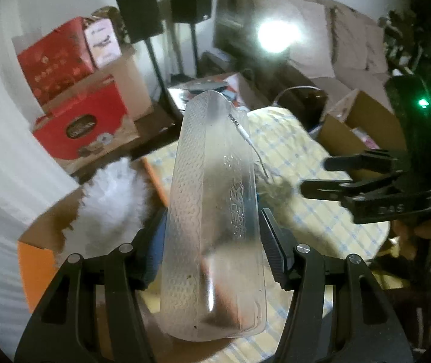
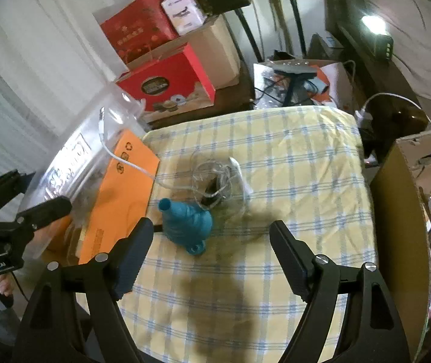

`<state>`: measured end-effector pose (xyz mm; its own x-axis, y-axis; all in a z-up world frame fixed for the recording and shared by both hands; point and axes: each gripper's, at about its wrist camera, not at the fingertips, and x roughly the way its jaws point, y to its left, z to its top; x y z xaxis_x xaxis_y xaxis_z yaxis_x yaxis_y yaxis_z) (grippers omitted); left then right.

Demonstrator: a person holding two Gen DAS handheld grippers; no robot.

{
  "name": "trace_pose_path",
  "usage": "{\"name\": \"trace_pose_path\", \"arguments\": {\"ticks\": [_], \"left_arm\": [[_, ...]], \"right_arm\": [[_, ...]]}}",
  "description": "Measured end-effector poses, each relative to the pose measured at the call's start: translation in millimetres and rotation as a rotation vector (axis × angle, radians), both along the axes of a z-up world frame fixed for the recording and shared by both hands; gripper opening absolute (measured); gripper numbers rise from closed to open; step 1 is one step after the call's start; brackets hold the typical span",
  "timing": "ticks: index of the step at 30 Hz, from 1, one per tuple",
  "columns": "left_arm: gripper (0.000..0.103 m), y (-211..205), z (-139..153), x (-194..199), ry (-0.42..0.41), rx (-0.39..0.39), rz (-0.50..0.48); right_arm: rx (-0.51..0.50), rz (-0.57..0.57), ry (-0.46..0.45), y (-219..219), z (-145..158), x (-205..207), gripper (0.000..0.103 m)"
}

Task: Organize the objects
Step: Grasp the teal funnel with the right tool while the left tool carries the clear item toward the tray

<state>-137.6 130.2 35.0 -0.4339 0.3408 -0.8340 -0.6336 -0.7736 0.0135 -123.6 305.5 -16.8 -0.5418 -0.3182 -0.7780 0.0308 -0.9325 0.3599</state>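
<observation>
The clear plastic case [image 1: 212, 227] runs lengthwise toward twelve o'clock, clamped in the left hand-held gripper [image 1: 212, 260] above the tabletop [image 1: 303, 157]. The right hand-held gripper [image 2: 212, 236], at three o'clock, gapes wide and empty, pitched downward over the teal thread cone [image 2: 186, 225].
</observation>
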Motion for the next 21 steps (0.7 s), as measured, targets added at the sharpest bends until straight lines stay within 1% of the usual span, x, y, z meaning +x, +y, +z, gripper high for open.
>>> {"name": "trace_pose_path", "arguments": {"ticks": [2,4,5,7,10,11,12,13,15,17,21], "left_arm": [[0.055,1,1,1,-0.006,0.011,-0.007],[0.056,1,3,1,-0.03,0.045,-0.014],[0.056,1,3,1,-0.045,0.06,-0.02],[0.055,1,3,2,-0.05,0.069,-0.022],[0.056,3,4,5,-0.052,0.075,-0.023],[0.056,4,4,5,-0.053,0.076,-0.023],[0.056,4,4,5,-0.054,0.078,-0.026],[0.056,4,5,6,-0.055,0.08,-0.028],[0.055,5,5,6,-0.053,0.08,-0.026],[0.055,3,5,5,-0.05,0.082,-0.023],[0.055,-5,5,0,-0.05,0.093,0.0]], "right_arm": [[-0.002,0.016,0.021,-6,4,0,0.08],[0.001,0.03,0.052,-12,10,0,0.077],[0.0,0.041,0.073,-15,13,-1,0.075],[0.007,0.057,0.095,-21,19,-3,0.07],[0.017,0.087,0.107,-30,21,-12,0.058],[0.025,0.094,0.108,-32,20,-13,0.05],[0.038,0.105,0.11,-37,19,-16,0.039],[0.046,0.112,0.111,-38,18,-17,0.034],[0.065,0.124,0.114,-42,15,-20,0.017],[0.081,0.131,0.119,-44,12,-24,0.011],[0.107,0.078,0.144,-38,13,-26,0.009]]}}
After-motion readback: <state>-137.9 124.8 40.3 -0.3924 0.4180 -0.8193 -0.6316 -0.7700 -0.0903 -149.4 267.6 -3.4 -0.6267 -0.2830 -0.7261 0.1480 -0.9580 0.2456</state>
